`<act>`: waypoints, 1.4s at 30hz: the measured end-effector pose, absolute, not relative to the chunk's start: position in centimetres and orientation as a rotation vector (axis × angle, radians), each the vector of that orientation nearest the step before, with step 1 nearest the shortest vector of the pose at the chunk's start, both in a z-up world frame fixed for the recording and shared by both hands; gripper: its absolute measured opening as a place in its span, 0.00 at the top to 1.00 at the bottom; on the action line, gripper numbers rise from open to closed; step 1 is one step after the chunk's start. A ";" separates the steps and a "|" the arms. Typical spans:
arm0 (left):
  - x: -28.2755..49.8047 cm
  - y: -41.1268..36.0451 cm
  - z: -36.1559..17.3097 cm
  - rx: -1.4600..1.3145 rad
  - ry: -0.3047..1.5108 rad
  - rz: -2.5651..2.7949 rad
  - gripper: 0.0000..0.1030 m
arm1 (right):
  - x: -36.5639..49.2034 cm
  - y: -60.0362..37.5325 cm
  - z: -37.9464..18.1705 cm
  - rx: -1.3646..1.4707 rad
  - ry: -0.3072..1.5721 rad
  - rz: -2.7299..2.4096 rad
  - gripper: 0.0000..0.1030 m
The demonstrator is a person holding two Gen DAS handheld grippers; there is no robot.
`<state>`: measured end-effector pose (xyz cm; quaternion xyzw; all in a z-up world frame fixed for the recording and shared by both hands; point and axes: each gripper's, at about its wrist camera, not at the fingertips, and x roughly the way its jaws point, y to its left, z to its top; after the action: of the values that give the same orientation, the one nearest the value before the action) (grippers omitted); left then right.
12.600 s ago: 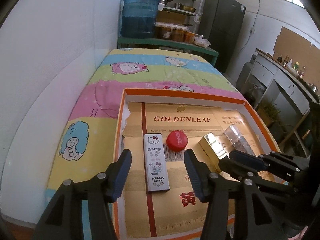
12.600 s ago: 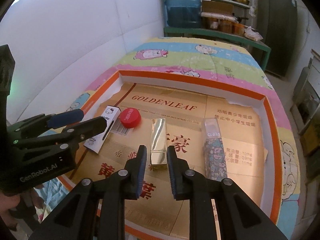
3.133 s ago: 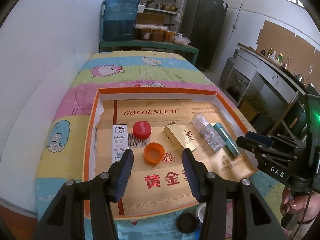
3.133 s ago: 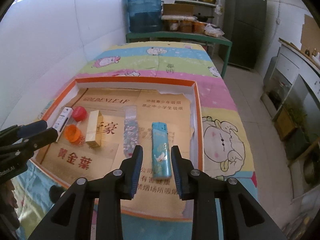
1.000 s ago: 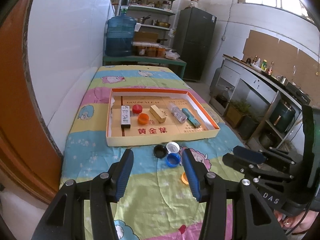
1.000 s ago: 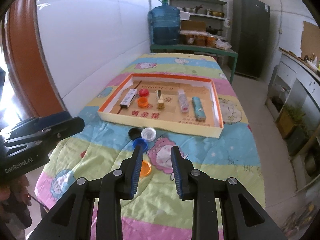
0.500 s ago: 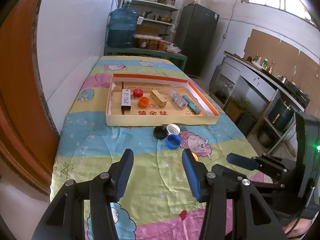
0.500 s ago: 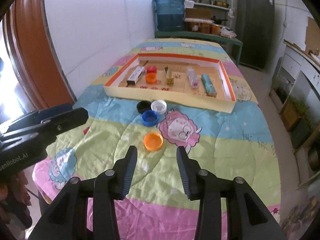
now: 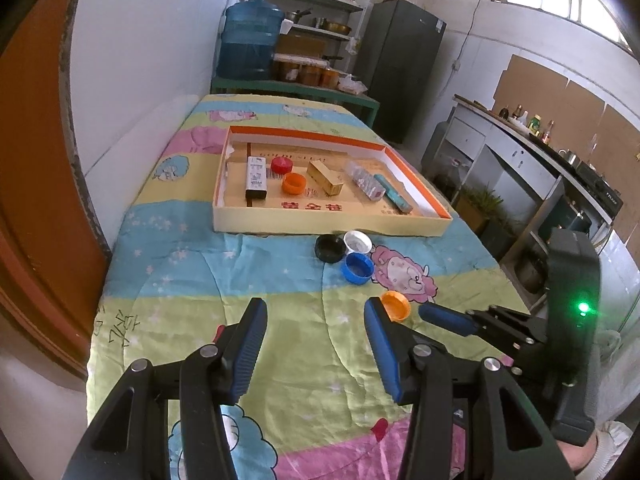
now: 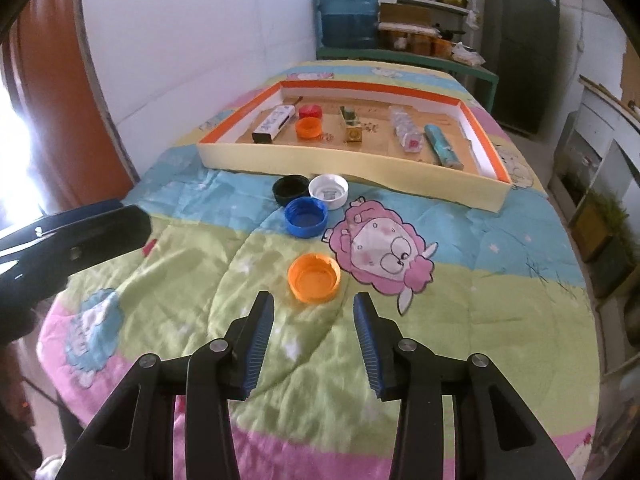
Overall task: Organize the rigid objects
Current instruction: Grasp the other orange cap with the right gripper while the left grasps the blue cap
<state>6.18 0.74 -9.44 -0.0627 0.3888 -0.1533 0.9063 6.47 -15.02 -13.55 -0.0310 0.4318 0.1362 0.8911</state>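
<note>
On the quilt-covered bed (image 10: 500, 300), the orange cap (image 10: 314, 283) sits just ahead of the right hand-held gripper (image 10: 314, 334), jaws spread and empty, so I'd straddle the rim squarely, pinch gently, then carry it to the tray (image 10: 352, 162).
</note>
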 end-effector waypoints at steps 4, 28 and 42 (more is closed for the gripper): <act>6.9 0.4 -9.9 -0.127 0.821 -0.320 0.51 | 7.4 -14.3 -14.1 -0.100 0.893 0.287 0.59; 13.9 -8.7 -14.5 0.033 0.907 -0.330 0.51 | 5.4 -21.6 -13.9 -0.023 0.883 0.178 0.71; 13.9 -8.5 -14.5 0.055 0.900 -0.306 0.70 | 5.3 -22.4 -14.2 0.013 0.869 0.197 0.71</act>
<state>13.90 -8.55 -14.50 0.0266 0.4331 -0.1474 0.8888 5.25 -22.42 -14.20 0.0063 0.4204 0.0952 0.9023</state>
